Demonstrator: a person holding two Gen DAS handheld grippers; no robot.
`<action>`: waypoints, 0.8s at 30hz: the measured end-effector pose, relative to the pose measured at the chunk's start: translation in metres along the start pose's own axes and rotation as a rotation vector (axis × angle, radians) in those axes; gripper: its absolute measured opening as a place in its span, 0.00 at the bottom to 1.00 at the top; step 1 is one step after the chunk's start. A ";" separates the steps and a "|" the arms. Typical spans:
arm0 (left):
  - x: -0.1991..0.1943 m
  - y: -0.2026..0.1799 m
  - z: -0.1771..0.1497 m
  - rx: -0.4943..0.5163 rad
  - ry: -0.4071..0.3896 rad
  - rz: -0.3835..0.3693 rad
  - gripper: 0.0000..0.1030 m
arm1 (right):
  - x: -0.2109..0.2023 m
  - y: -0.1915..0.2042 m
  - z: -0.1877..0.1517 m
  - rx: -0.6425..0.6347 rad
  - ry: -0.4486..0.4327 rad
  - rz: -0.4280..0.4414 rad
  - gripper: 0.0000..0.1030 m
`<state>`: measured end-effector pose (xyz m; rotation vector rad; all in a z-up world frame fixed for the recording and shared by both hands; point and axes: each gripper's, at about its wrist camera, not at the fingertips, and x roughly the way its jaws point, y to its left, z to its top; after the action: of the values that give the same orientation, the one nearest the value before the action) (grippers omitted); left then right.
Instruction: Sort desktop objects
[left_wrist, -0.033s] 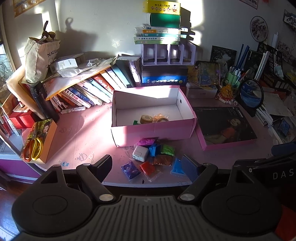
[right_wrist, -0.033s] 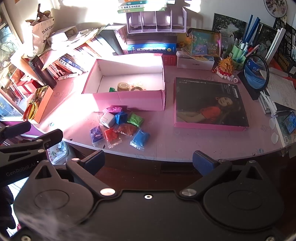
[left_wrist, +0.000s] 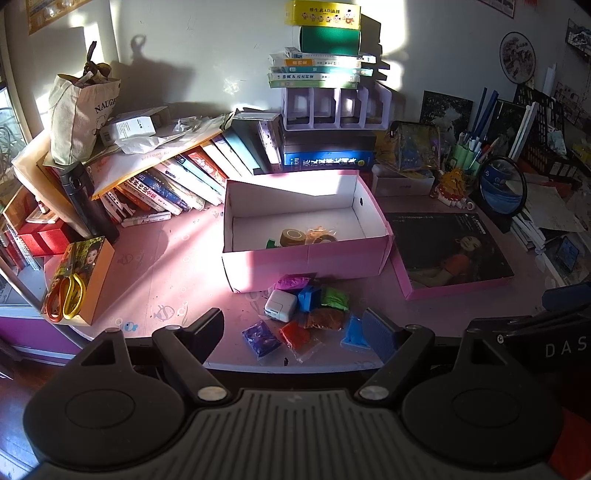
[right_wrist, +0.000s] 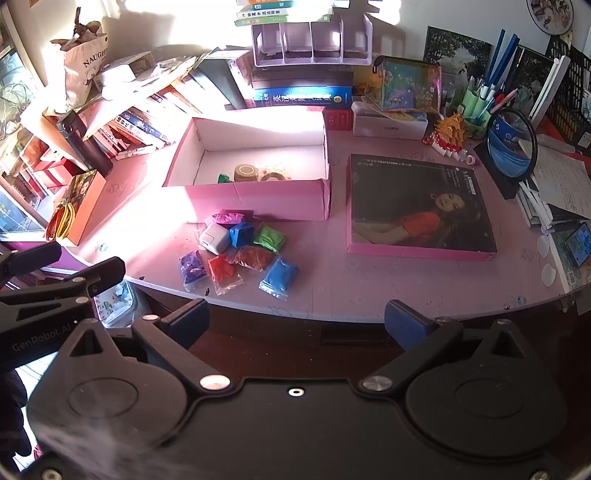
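Note:
An open pink box (left_wrist: 310, 258) (right_wrist: 258, 195) stands mid-desk and holds a brown tape roll (left_wrist: 292, 237) (right_wrist: 245, 172), a clear-wrapped roll and a green piece. In front of it lies a cluster: a white charger (left_wrist: 280, 305) (right_wrist: 214, 238), a small blue box (right_wrist: 242, 233), and purple, red, brown, green, magenta and blue bags (right_wrist: 280, 275). My left gripper (left_wrist: 295, 332) is open and empty, hovering at the desk's front edge just short of the cluster. My right gripper (right_wrist: 295, 321) is open and empty, held back below the desk edge.
The box's lid with a portrait (right_wrist: 417, 206) lies right of the box. Leaning books (left_wrist: 177, 184) and a tote bag (left_wrist: 79, 114) fill the left back. Yellow scissors lie on an orange box (left_wrist: 72, 284). A pen holder and round mirror (right_wrist: 511, 138) stand right.

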<state>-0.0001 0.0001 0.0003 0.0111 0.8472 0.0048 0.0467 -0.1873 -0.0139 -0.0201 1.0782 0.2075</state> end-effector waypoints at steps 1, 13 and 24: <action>0.000 0.000 0.000 0.000 -0.002 -0.001 0.80 | 0.000 0.000 0.000 0.001 -0.001 0.000 0.99; 0.007 -0.004 0.001 0.007 0.005 -0.005 0.80 | 0.005 -0.005 0.005 0.008 0.012 0.000 0.99; 0.007 -0.002 0.000 0.004 -0.001 -0.009 0.80 | 0.008 -0.002 0.006 0.007 0.016 -0.001 0.99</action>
<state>0.0044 -0.0021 -0.0047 0.0111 0.8462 -0.0054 0.0561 -0.1875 -0.0177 -0.0163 1.0946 0.2026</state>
